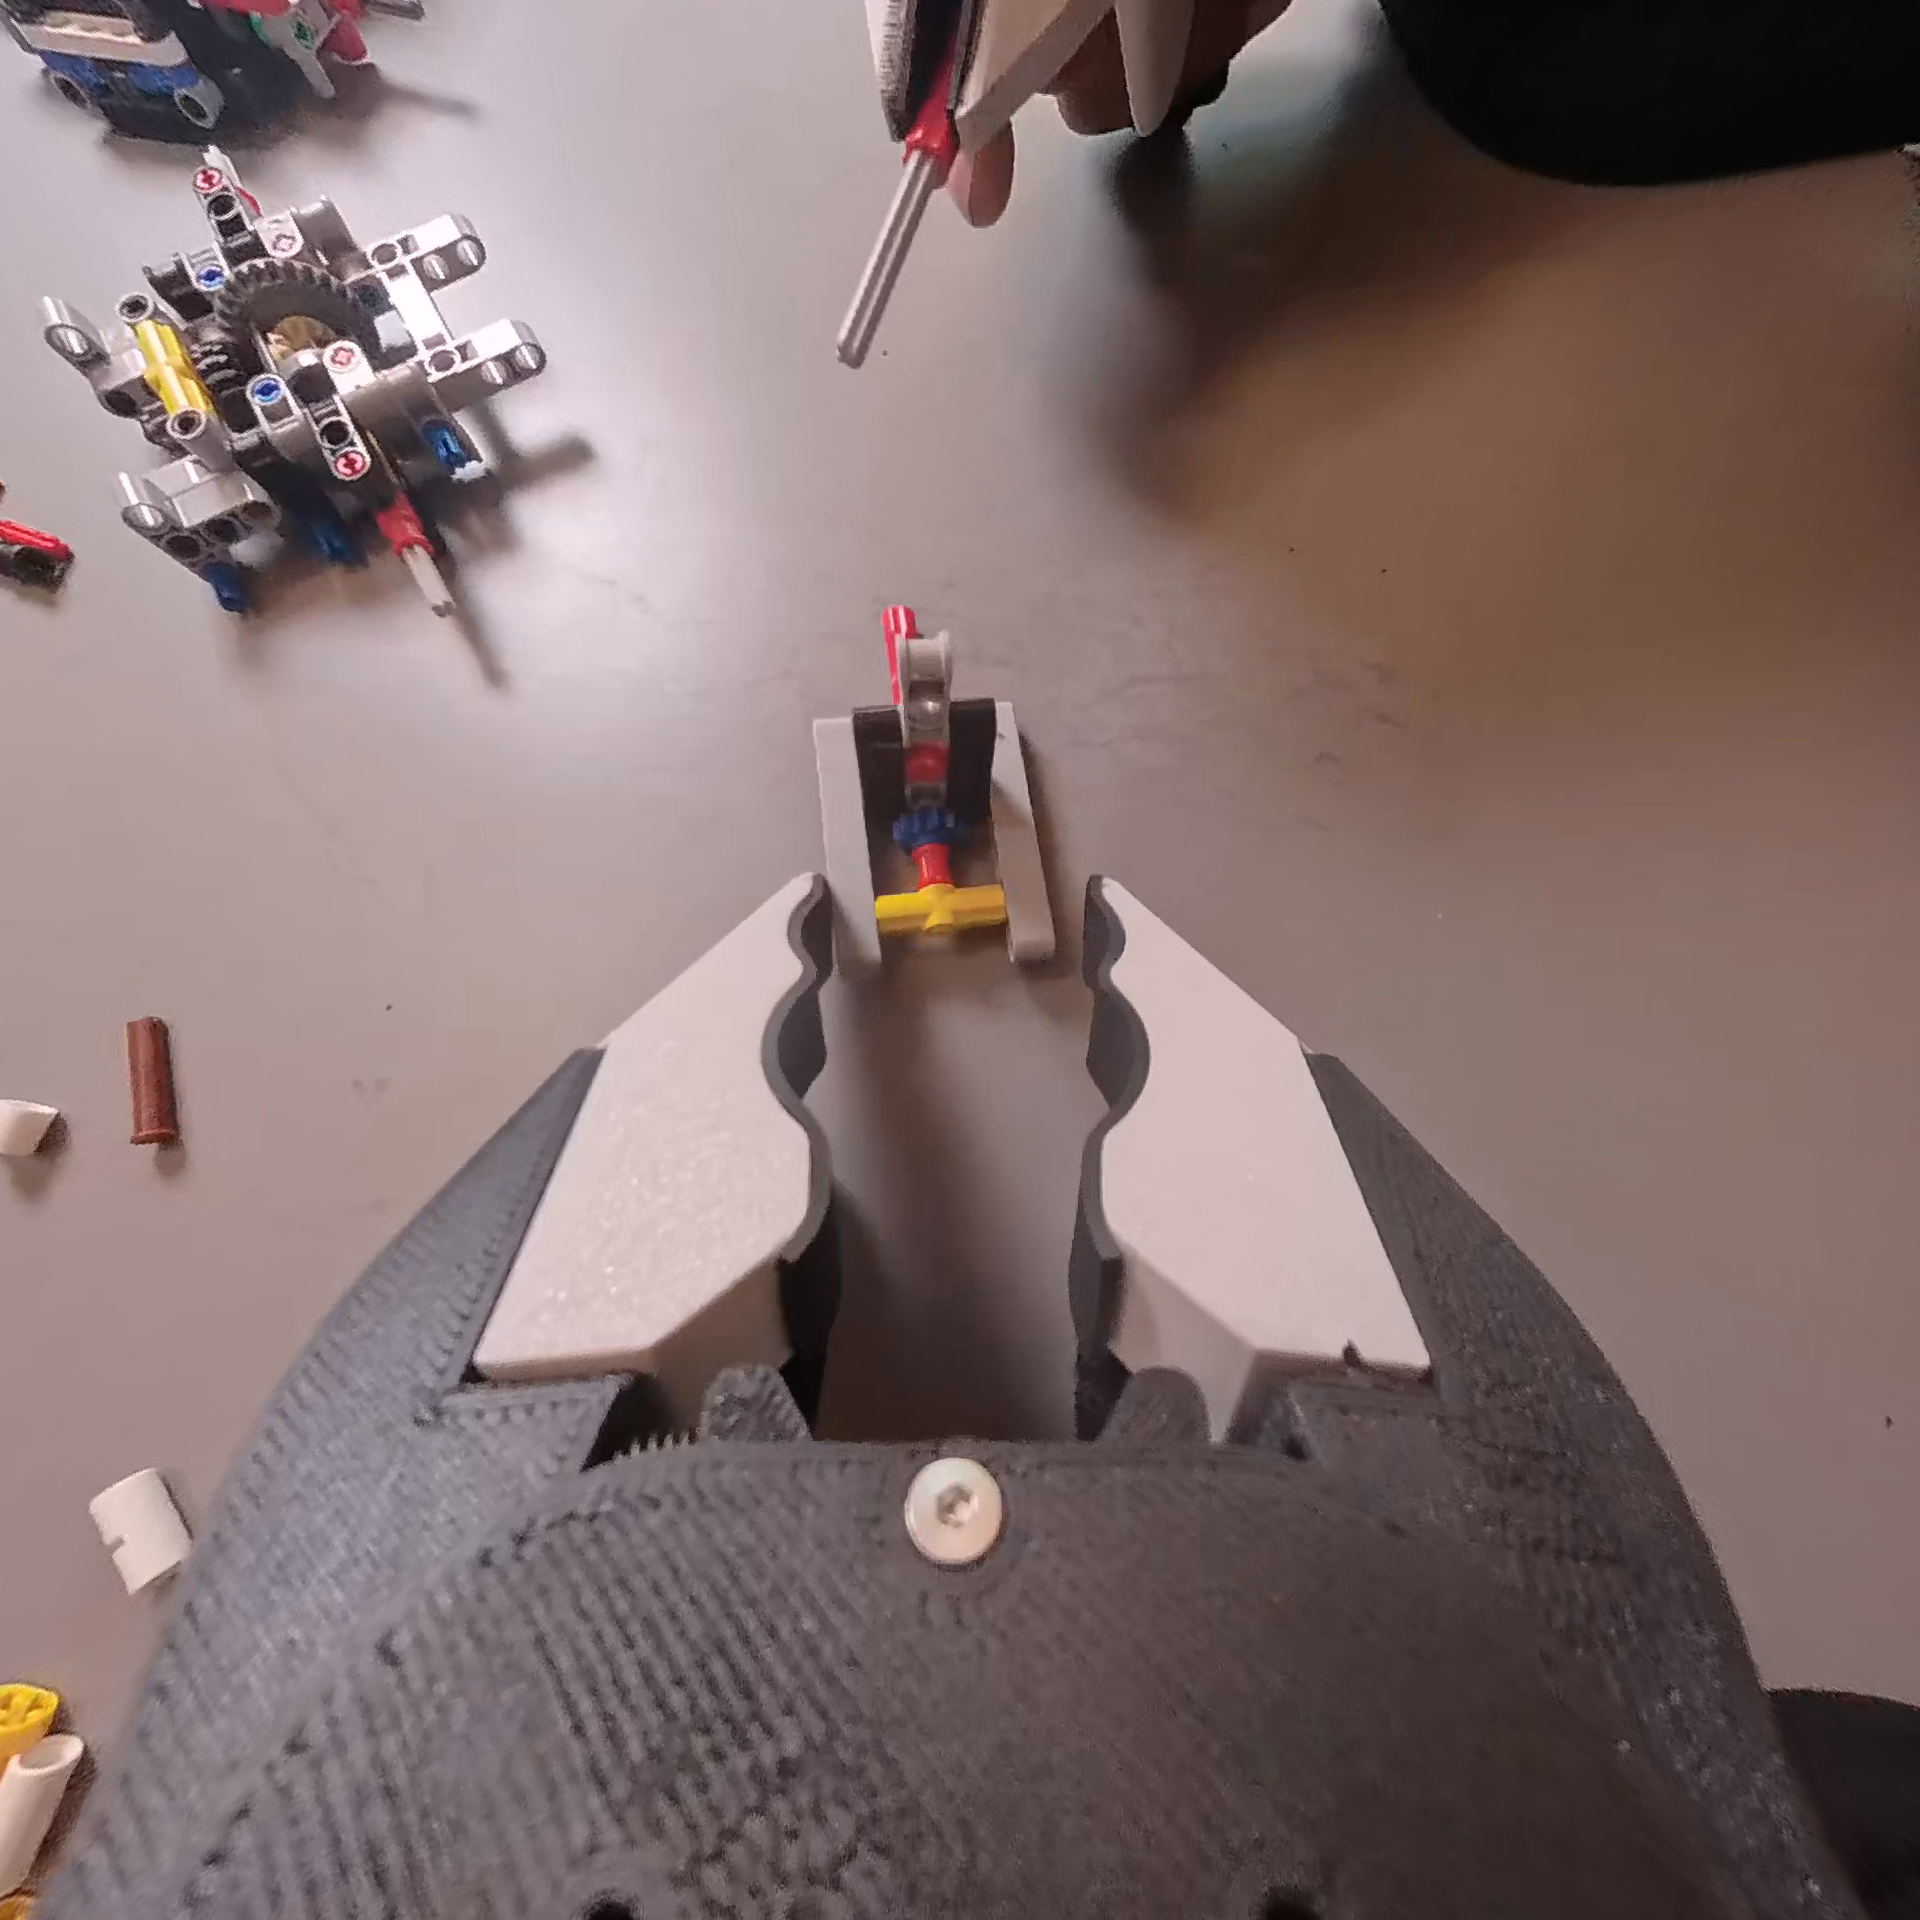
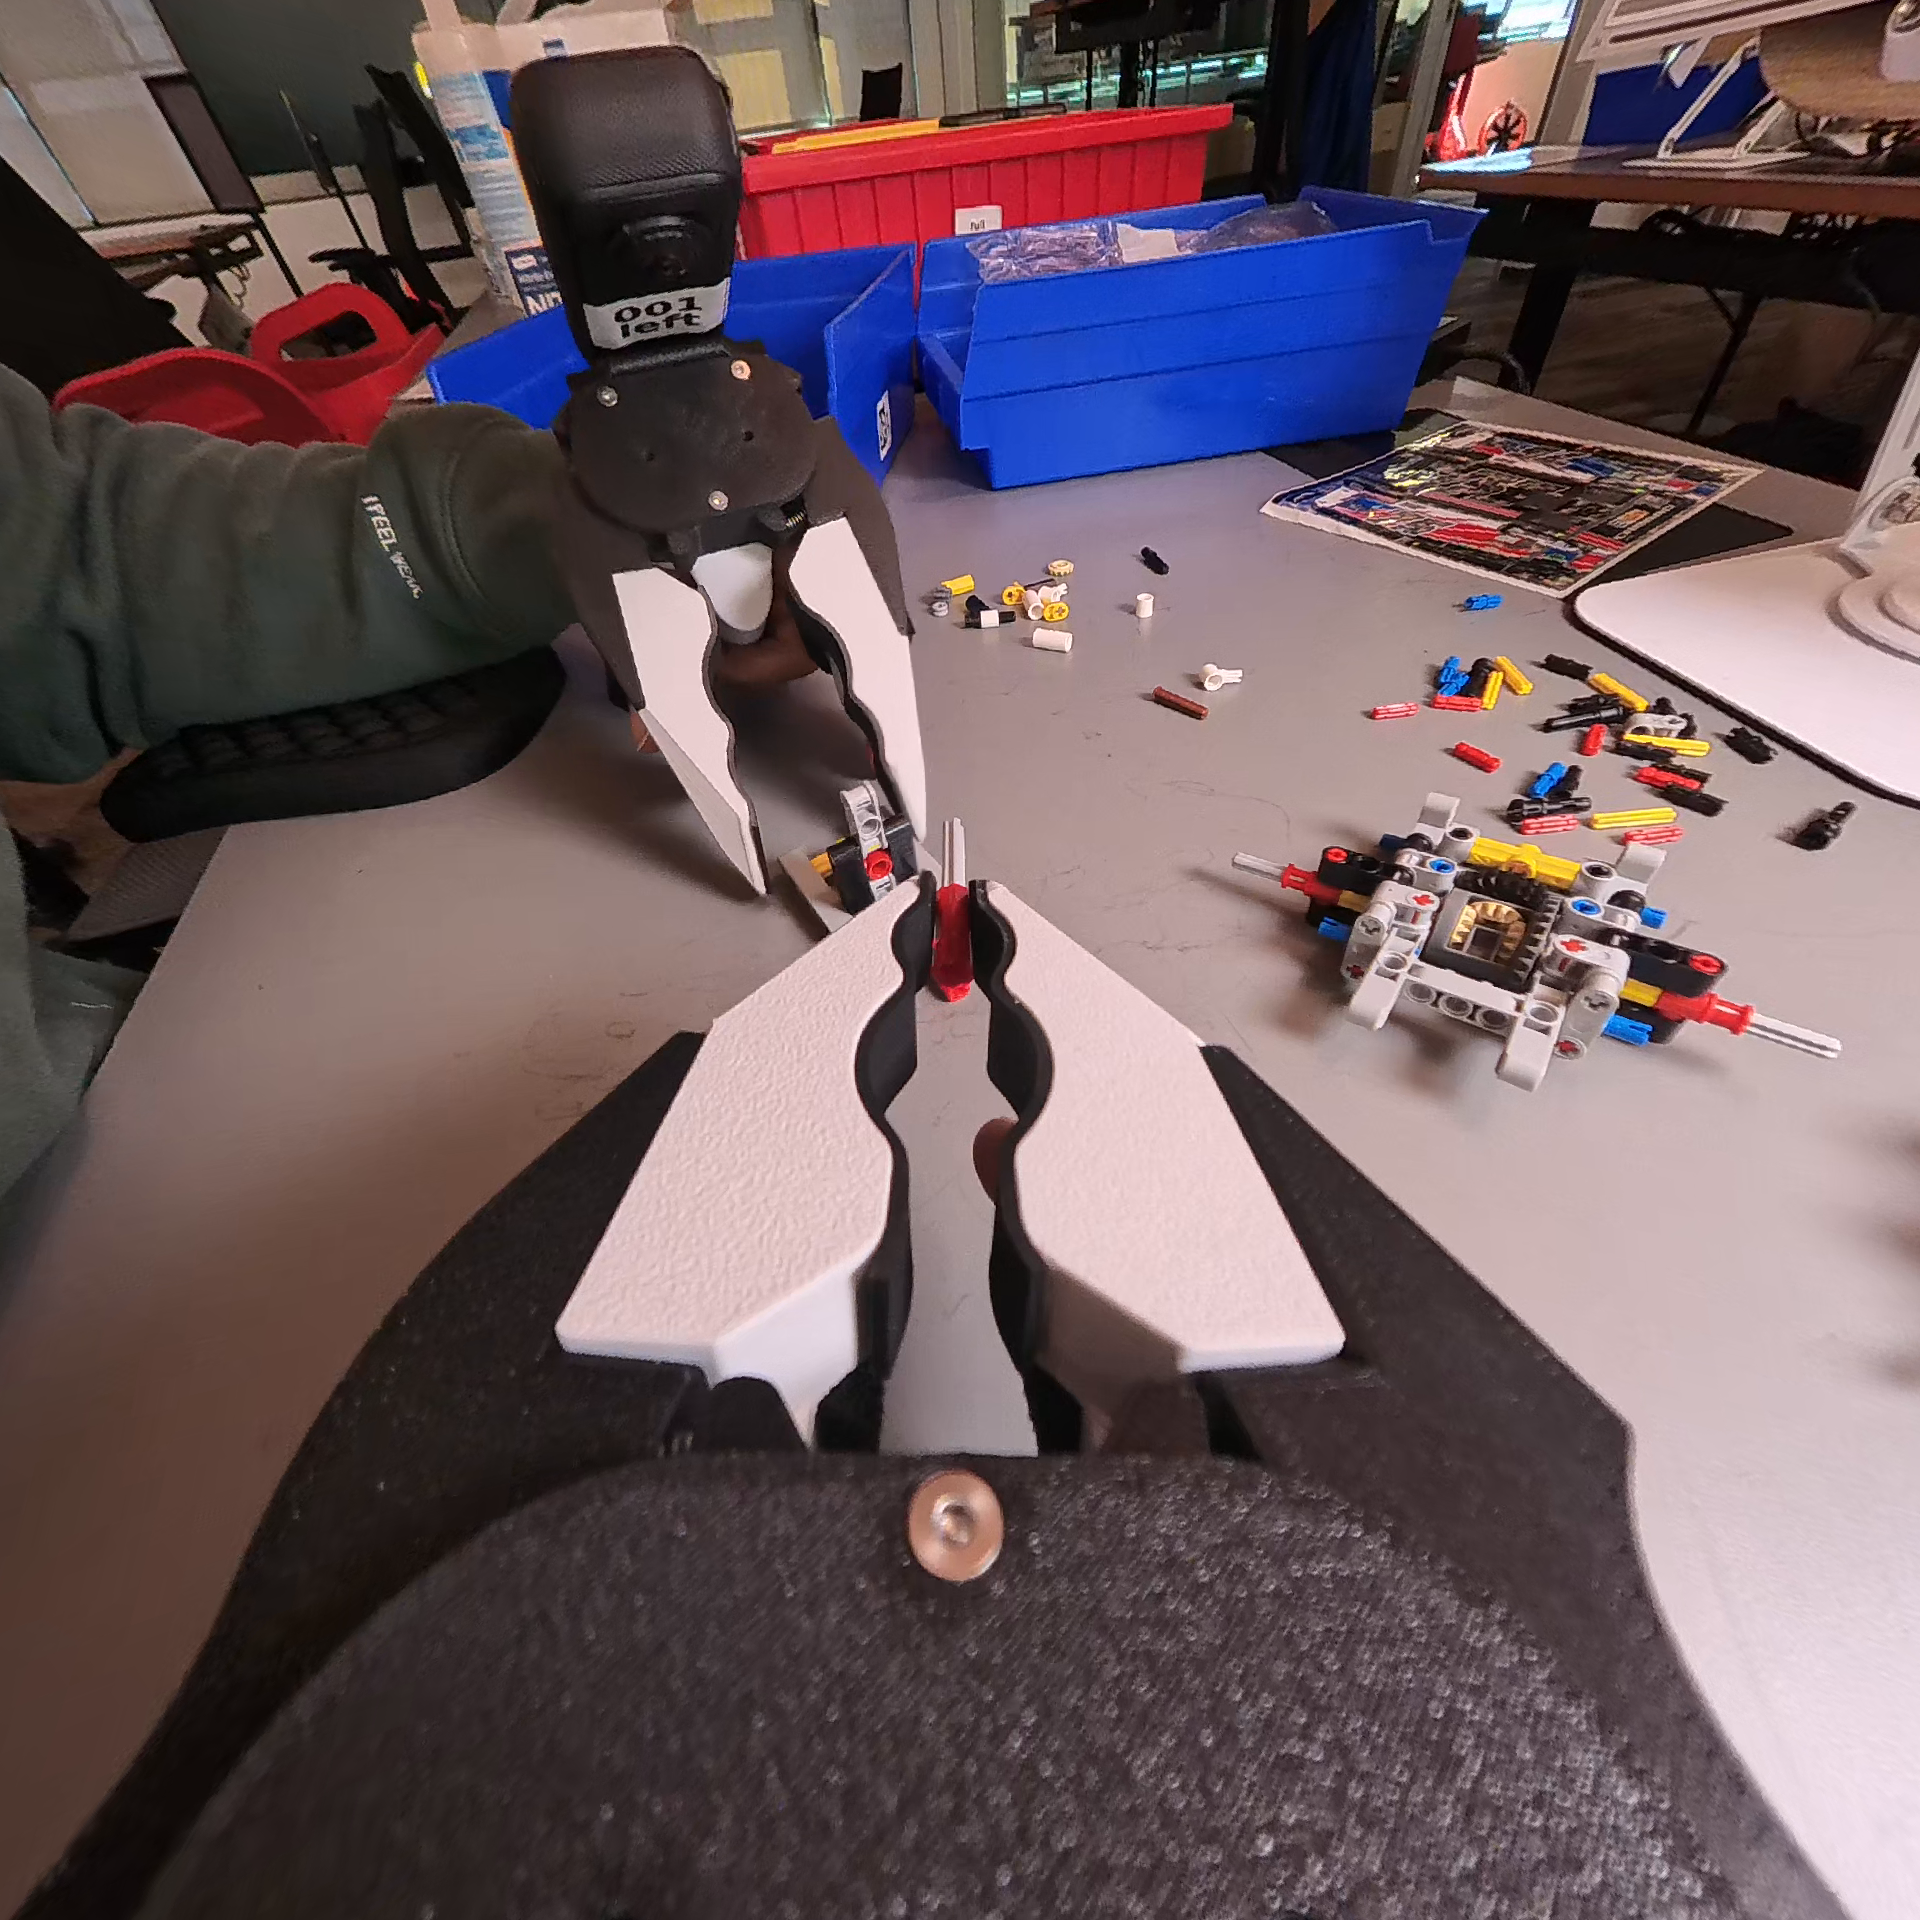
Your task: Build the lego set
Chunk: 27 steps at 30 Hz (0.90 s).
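Note:
My left gripper [image 1: 956, 914] is open, with nothing between its pads. Just past its fingertips a small brick assembly [image 1: 925, 821] rests on the table: a grey frame with a black block, a blue gear, red bushes and a yellow cross piece. It also shows in the right wrist view [image 2: 857, 847], under the open left gripper [image 2: 836, 842]. My right gripper [image 2: 949, 914] is shut on a red piece with a grey axle [image 2: 951, 940]; the axle tip points at the small assembly. In the left wrist view that axle [image 1: 888, 249] sticks out of the right gripper's pads at the top.
A larger grey, black and yellow brick assembly [image 1: 301, 384] [image 2: 1507, 935] lies on the grey table [image 1: 1455, 831]. Loose pins and bushes [image 2: 1590, 727] are scattered around it. Blue bins [image 2: 1195, 332], a red bin [image 2: 977, 177] and a printed sheet [image 2: 1507, 499] stand farther back. There is about 11 centimetres between the tips of the two grippers.

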Motion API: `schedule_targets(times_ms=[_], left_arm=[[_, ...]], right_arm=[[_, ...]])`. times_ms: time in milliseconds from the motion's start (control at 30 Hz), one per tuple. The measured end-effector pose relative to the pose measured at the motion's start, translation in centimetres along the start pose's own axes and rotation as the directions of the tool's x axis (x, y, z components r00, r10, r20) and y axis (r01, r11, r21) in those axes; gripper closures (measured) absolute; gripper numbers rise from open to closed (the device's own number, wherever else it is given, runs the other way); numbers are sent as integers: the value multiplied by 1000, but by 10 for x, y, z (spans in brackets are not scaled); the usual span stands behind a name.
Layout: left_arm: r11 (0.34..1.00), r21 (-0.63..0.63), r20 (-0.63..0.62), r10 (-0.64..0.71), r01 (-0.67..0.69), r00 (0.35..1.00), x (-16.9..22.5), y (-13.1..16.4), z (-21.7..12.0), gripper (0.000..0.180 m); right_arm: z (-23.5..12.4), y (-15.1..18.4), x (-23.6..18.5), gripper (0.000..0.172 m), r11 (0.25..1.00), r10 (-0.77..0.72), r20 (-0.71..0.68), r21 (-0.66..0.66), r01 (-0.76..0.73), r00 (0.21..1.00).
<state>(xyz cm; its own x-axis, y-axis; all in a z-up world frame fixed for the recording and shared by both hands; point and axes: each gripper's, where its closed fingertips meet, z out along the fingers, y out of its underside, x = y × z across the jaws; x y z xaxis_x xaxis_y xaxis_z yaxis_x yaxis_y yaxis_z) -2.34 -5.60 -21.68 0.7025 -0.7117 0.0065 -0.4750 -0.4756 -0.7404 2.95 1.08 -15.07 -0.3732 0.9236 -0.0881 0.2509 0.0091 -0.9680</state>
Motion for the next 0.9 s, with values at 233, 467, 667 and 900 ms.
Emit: schedule_targets(times_ms=[233, 467, 667, 900], left_arm=[[1000, -11, 17, 16, -15, 1000, -1, 1, 0, 138], [999, -20, 14, 27, -26, 1000, 1, 1, 2, 139], [1000, -9, 56, 11, -11, 998, -4, -3, 6, 139], [1000, -6, 91, 10, -10, 996, -8, -6, 9, 139]], right_arm=[[0, 0, 1, 167, 1000, 6, -5, 0, -6, 1000], [0, 0, 2, 167, 1000, 7, -7, 1, -7, 1000], [0, 0, 2, 168, 1000, 10, -9, 2, -10, 1000], [0, 0, 3, 167, 1000, 13, -14, 2, -13, 1000]])
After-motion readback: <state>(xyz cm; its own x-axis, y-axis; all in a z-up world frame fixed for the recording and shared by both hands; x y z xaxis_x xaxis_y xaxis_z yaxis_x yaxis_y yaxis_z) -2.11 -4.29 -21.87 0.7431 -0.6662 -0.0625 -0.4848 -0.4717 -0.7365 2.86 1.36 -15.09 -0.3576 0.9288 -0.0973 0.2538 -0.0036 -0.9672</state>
